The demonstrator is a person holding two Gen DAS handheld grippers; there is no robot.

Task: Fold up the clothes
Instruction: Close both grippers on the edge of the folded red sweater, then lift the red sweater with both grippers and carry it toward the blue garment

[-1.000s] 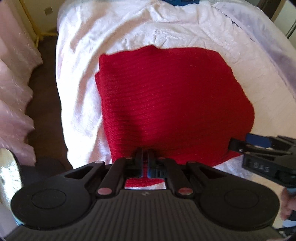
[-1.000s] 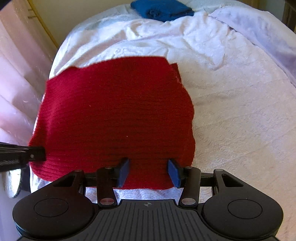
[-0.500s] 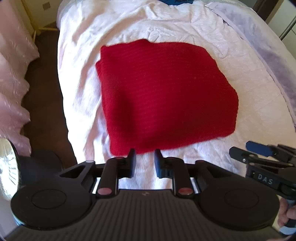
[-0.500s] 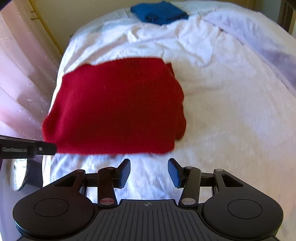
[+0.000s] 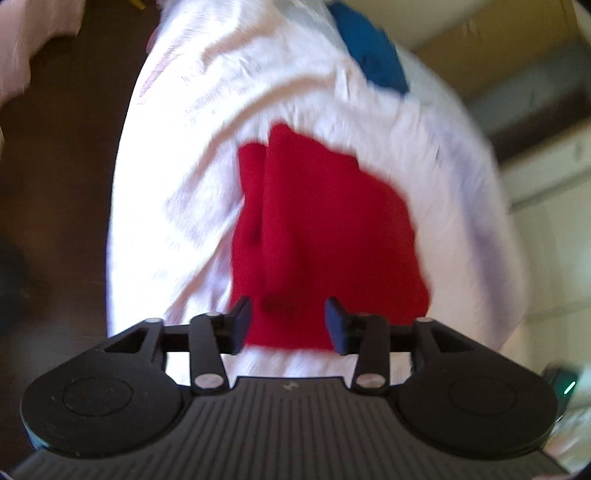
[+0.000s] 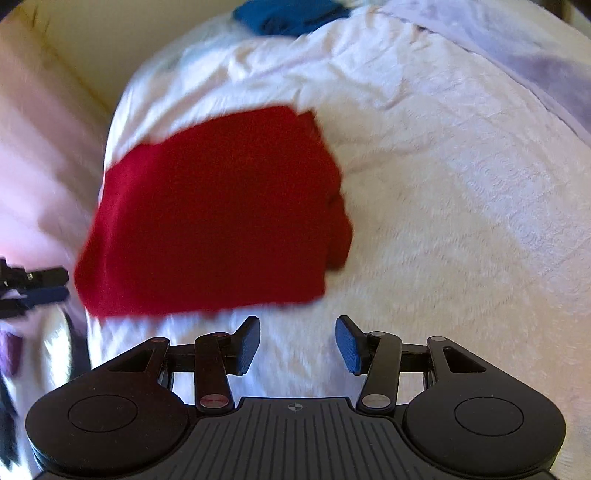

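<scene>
A red knit garment (image 5: 325, 236) lies folded into a rough rectangle on the white bedspread (image 5: 177, 206). My left gripper (image 5: 290, 325) is open, its fingers spread at the near edge of the garment, holding nothing. In the right wrist view the same red garment (image 6: 218, 221) sits left of centre. My right gripper (image 6: 297, 345) is open over bare bedspread (image 6: 443, 221), a short way back from the garment's near edge. The left gripper's fingertips (image 6: 44, 284) show at the far left of that view. Both views are blurred.
A folded blue garment (image 6: 288, 16) lies at the far end of the bed; it also shows as the blue garment (image 5: 373, 59) in the left wrist view. A lilac blanket (image 6: 535, 62) covers the bed's right side. Dark floor (image 5: 55, 184) and pink curtain (image 6: 40, 147) lie left.
My left gripper let go of the red garment's near edge and opened wide, then swung and tilted. My right gripper, open throughout, drew back off the garment. The garment stays flat.
</scene>
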